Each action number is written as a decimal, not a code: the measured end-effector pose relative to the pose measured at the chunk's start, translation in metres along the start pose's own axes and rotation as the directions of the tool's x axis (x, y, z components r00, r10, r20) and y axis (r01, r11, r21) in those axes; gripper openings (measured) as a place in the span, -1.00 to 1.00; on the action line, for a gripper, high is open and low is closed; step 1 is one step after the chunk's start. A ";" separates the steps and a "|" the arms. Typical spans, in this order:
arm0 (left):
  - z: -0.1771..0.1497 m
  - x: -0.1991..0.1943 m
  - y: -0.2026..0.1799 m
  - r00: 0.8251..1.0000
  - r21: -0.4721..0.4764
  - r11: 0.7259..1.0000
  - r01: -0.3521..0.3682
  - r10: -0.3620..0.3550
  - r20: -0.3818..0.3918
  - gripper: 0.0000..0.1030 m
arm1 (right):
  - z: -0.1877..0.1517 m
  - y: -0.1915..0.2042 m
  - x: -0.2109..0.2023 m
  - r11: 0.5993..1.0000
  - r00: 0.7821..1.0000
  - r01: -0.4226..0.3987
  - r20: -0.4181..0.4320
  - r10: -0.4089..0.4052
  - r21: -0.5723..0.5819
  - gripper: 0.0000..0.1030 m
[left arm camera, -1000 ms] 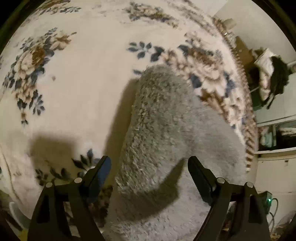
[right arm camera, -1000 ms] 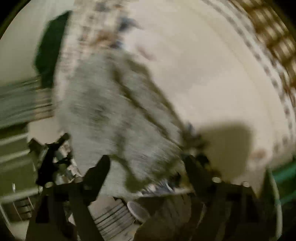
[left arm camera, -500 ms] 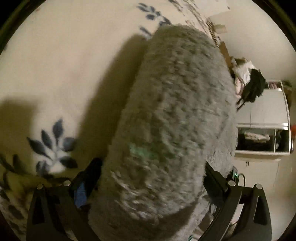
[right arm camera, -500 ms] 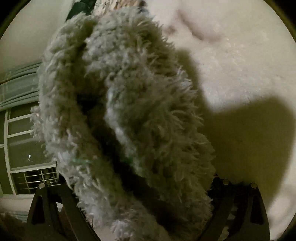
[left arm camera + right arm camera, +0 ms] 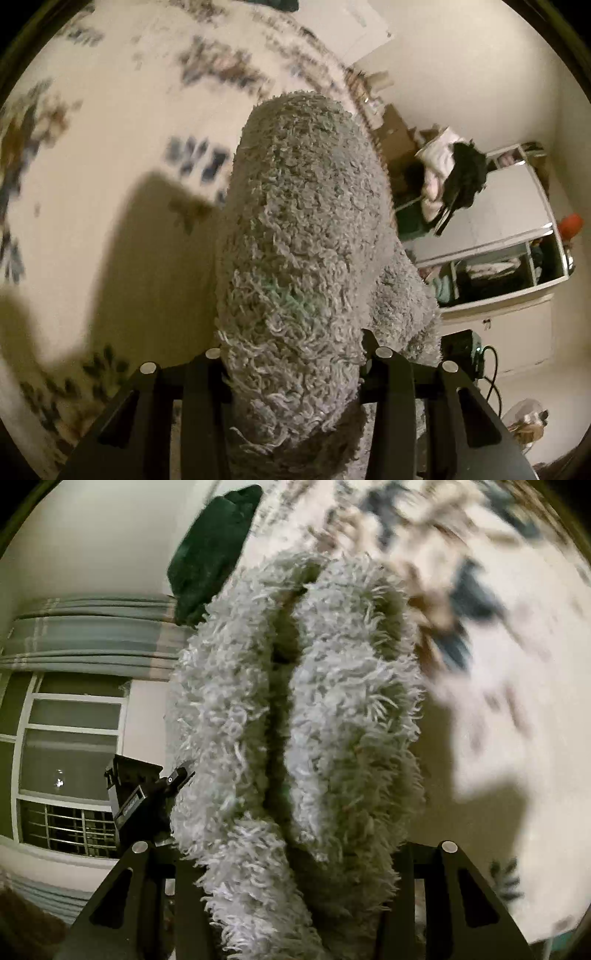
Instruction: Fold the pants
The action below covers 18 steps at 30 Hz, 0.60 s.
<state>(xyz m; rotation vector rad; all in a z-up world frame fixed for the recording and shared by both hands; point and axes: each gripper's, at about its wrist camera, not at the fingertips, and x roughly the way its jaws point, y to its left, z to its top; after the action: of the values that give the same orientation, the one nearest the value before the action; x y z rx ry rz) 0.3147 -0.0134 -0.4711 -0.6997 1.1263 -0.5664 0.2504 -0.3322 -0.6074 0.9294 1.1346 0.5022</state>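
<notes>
The pants (image 5: 303, 236) are grey and fluffy. In the left wrist view a thick roll of them runs forward from between the jaws of my left gripper (image 5: 293, 354), which is shut on them and holds them above the floral bedspread (image 5: 110, 155). In the right wrist view the pants (image 5: 295, 709) show as two fuzzy folds with a dark crease between. My right gripper (image 5: 291, 853) is shut on them. The fingertips of both grippers are buried in the pile. The left gripper's body (image 5: 144, 794) shows at the left of the right wrist view.
The bedspread (image 5: 498, 664) is cream with blue and brown flowers. A dark green cloth (image 5: 210, 554) lies at its far edge. A window (image 5: 70, 746) and curtain are on one side. A white cabinet (image 5: 509, 229) with heaped clothes (image 5: 454, 177) stands on the other.
Both grippers have closed on the pants and lifted them off the bedspread. A second ago both were open above the flat pants.
</notes>
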 end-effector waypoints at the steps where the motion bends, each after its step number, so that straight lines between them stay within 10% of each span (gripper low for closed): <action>1: 0.013 0.000 -0.004 1.000 0.006 1.000 0.002 -0.002 0.012 -0.29 | 0.014 0.008 0.004 1.000 1.000 0.002 0.010 -0.002 -0.010 -0.11; 12: 0.222 0.064 0.018 0.998 0.060 0.998 -0.032 0.028 0.062 -0.28 | 0.183 0.052 0.107 0.996 0.997 0.045 0.073 -0.040 -0.075 -0.11; 18: 0.282 0.112 0.067 0.996 0.024 0.996 -0.085 0.085 0.007 -0.22 | 0.262 0.028 0.157 0.993 0.993 0.107 0.049 -0.105 -0.045 -0.10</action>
<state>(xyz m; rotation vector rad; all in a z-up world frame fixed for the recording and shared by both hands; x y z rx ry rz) 0.6219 0.0104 -0.5156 -0.6296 1.1363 -0.5046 0.5533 -0.2950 -0.6364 0.8311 1.1193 0.4171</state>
